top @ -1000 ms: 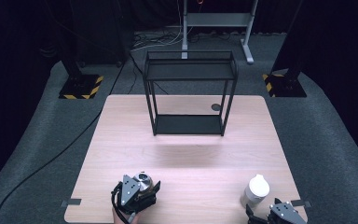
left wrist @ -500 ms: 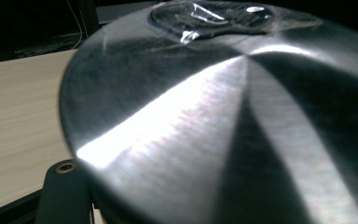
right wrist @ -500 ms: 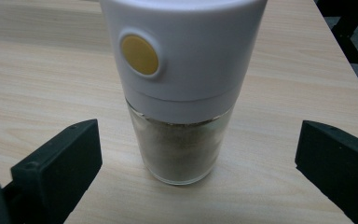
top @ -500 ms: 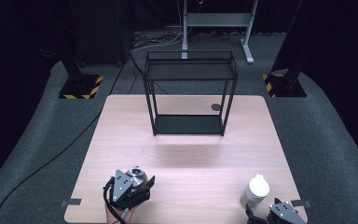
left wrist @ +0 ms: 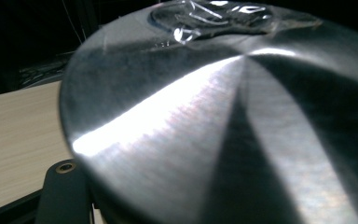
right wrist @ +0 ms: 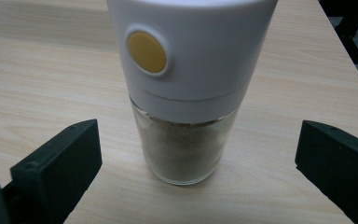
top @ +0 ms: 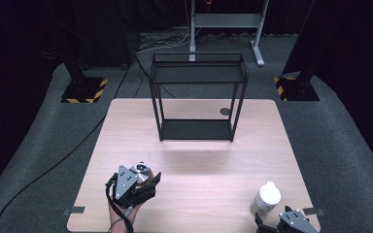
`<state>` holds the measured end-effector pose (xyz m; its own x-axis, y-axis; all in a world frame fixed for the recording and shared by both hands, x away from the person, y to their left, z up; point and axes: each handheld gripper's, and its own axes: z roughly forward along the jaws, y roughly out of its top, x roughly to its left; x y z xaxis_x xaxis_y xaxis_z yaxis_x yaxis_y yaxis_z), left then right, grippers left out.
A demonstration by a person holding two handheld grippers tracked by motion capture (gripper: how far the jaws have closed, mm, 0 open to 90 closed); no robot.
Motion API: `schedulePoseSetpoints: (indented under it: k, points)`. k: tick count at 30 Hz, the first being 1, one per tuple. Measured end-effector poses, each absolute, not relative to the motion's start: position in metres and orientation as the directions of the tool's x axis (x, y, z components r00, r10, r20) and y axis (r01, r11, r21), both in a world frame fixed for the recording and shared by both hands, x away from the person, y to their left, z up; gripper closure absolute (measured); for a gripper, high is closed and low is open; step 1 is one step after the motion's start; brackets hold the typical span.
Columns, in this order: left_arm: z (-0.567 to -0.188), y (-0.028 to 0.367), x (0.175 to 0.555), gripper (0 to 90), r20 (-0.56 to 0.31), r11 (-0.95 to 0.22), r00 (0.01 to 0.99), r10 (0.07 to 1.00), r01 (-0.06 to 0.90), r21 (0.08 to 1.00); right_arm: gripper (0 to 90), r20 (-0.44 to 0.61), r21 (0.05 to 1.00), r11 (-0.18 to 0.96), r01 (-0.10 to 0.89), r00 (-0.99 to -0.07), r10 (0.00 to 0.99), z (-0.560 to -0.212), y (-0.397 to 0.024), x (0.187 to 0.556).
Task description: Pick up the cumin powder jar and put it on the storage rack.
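Two handheld grippers at a wooden table, one holding a steel pot, one framing a grinder

Taking the black wire shelf [top: 197,94] at the table's [top: 194,160] far side as landmark: nearer the camera and left of it, the left gripper [top: 143,187] has its jaws clamped on a shiny steel pot [top: 142,171], seemingly raised off the wood, probably to carry it towards the shelf. Nearer and right of the shelf, by the table's front edge, the right gripper [right wrist: 196,154] stands wide open around an upright white-topped spice grinder [right wrist: 186,88], jaws well clear on both sides, likely lined up to close on it next
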<state>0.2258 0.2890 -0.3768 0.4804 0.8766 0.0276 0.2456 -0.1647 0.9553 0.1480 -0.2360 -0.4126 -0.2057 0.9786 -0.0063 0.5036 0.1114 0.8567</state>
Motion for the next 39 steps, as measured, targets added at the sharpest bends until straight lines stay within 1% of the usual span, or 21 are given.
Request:
schedulePoseSetpoints:
  k: [7,21,27,39]
  points:
    - [-0.369,0.292,0.239,30.7,0.025,-0.172,0.495,0.869,0.253,0.952,0.0,-0.004,0.856,0.111,0.506,-0.208,0.978,-0.413,-0.236,0.149]
    - [-0.356,0.290,0.260,30.7,0.050,-0.205,0.517,0.855,0.247,0.947,0.0,-0.009,0.857,0.110,0.504,-0.199,0.980,-0.412,-0.237,0.147]
    - [-0.348,0.288,0.267,30.7,0.078,-0.228,0.520,0.851,0.231,0.946,0.0,-0.010,0.856,0.115,0.504,-0.207,0.978,-0.412,-0.236,0.148]
    - [-0.336,0.291,0.287,30.7,0.077,-0.229,0.530,0.844,0.229,0.946,0.0,-0.011,0.852,0.117,0.510,-0.206,0.979,-0.412,-0.235,0.149]
